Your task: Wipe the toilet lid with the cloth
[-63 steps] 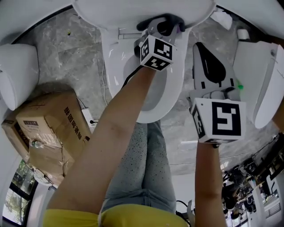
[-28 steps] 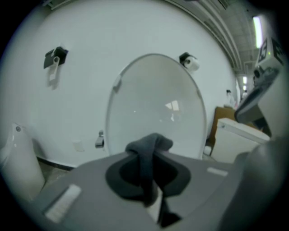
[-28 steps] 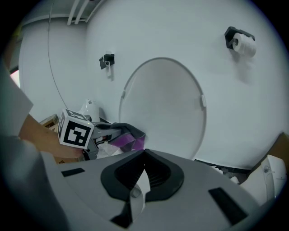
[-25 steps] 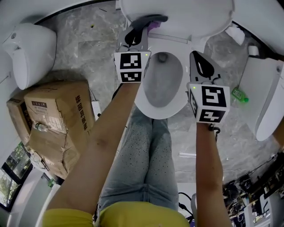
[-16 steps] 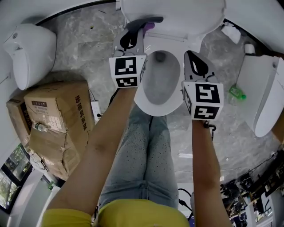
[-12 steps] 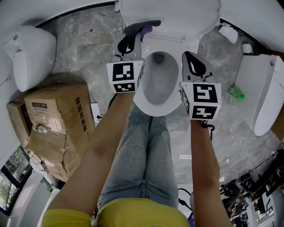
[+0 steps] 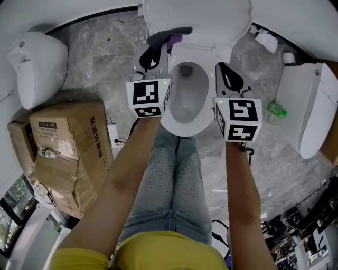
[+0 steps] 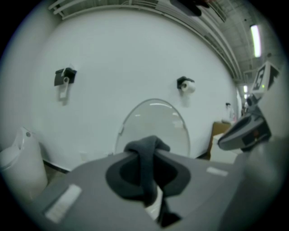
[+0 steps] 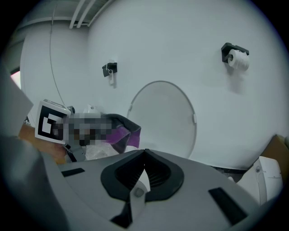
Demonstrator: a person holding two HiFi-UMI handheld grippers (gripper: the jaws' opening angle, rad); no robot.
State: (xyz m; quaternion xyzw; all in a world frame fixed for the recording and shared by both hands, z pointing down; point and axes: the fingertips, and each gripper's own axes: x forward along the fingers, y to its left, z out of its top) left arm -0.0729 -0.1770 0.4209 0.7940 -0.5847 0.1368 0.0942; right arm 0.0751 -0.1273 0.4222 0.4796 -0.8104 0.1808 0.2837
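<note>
There are three toilets: the middle toilet [image 7: 181, 127], a second toilet [image 7: 37, 60] left of it, a third toilet [image 7: 311, 111] right of it. Two cardboard boxes [image 7: 68, 140] lie left of it, one green bottle [image 7: 275, 109] right.

The top of the toilet lid [image 7: 195, 13] is cut off by the top edge of the head view. Most of the cloth [image 7: 173, 32] is hidden behind the left tongs [image 7: 162, 43], so only a dark fold and a bit of purple stick out. The other white toilet [image 7: 309, 116] runs off the right edge, and the jumble [image 7: 296, 232] in the bottom right corner is too small to tell.
</note>
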